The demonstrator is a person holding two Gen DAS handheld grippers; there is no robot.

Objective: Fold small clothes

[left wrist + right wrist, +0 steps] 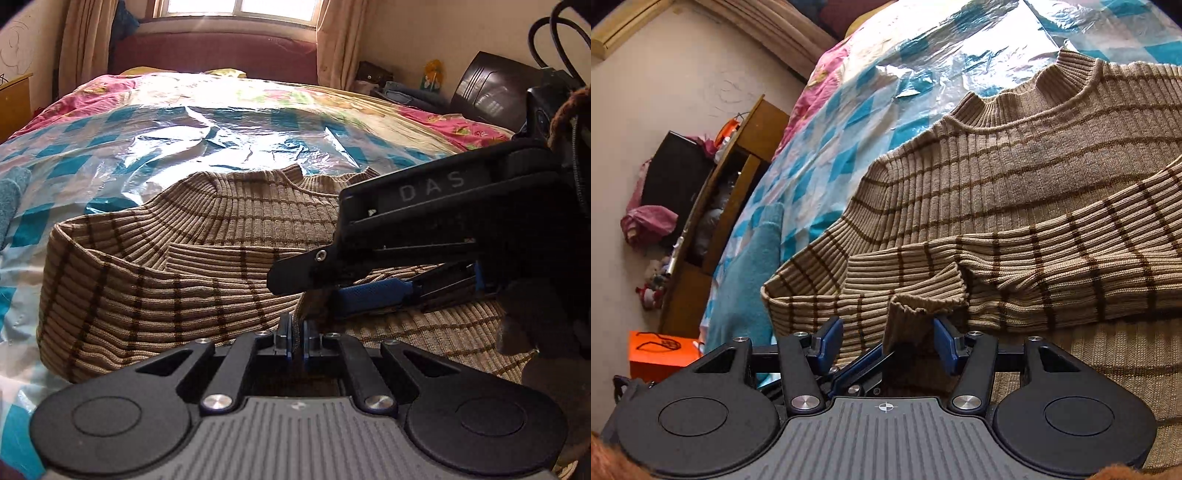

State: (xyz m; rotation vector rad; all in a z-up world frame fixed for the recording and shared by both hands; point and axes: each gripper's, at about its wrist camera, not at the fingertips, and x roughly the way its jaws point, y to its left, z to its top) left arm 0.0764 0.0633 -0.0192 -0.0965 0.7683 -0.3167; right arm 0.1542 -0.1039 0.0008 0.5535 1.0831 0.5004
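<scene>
Pinching the sweater (207,236) hem, seemingly, left tongs (294,334) sit closed; right tongs (886,341) gape apart.

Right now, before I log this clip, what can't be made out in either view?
- Sweater hem: right wrist view, cut off by the lower right edge.
- What the left tongs pinch: left wrist view, pads nearly shut, contact hidden behind their own body.
- Teal cloth: both views, cut by tongs or edge; type unclear.
- Shelf contents: right wrist view, too small.
</scene>
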